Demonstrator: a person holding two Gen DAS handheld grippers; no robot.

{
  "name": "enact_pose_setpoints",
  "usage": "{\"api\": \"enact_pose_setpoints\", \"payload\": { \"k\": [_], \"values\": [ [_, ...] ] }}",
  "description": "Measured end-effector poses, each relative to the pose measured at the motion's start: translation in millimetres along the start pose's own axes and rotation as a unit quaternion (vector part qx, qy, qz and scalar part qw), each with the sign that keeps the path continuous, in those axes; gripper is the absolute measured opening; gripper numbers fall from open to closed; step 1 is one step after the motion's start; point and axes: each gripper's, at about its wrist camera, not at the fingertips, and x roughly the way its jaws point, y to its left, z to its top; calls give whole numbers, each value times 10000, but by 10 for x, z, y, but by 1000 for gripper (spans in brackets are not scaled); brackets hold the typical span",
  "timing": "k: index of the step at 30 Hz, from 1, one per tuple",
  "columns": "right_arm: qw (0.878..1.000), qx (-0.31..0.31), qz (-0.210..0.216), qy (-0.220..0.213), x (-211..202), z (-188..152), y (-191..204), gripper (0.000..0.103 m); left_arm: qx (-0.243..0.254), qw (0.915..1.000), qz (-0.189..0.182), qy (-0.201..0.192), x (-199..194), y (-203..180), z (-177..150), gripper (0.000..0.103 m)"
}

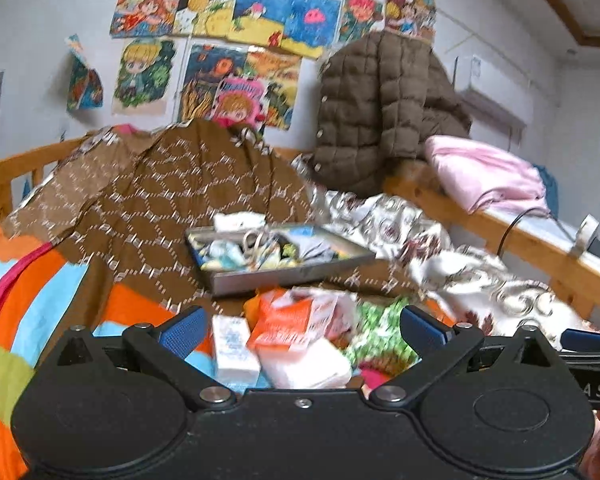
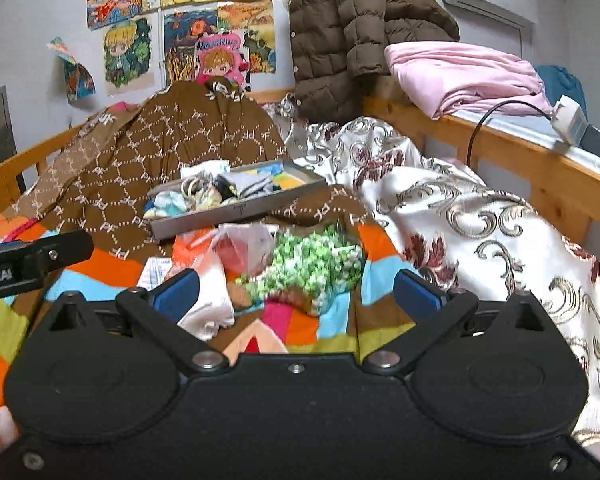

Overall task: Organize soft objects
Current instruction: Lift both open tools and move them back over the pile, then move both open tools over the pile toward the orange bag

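My left gripper [image 1: 302,330] and right gripper [image 2: 296,290] hang released over the bed, blue pads spread wide and grasping nothing. Just below them, on the striped multicolour blanket [image 2: 108,264], lies a loose heap of soft things: tissue packets [image 1: 236,346], an orange pouch [image 1: 284,326], a clear plastic bag [image 2: 240,250] and a green-and-white knitted piece [image 2: 316,264]. Just behind the heap sits a grey metal tray [image 2: 236,212], tilted on a brown patterned quilt [image 2: 172,152] and filled with small rolled socks and cloths. Right of the tray spreads a white floral cover [image 2: 480,216]. Beyond the tray, a brown padded coat [image 2: 348,28] hangs by a wooden rail [image 2: 508,152] bearing folded pink bedding [image 2: 464,76]; bright drawings [image 1: 228,20] cover the white wall.
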Motion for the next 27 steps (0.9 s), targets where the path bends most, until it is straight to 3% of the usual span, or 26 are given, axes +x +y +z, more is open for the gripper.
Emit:
{"api": "enact_pose_setpoints", "payload": {
  "k": [10, 16, 27],
  "values": [
    [9993, -219, -232, 218, 70, -170, 233, 102, -30, 9976, 470, 507, -36, 64, -165, 102],
    [9988, -100, -288, 377, 58, -293, 224, 102, -24, 9972, 452, 588, -57, 62, -187, 102],
    [9965, -505, -253, 612, 179, -331, 291, 102, 197, 9963, 457, 706, -48, -18, -226, 102]
  ]
}}
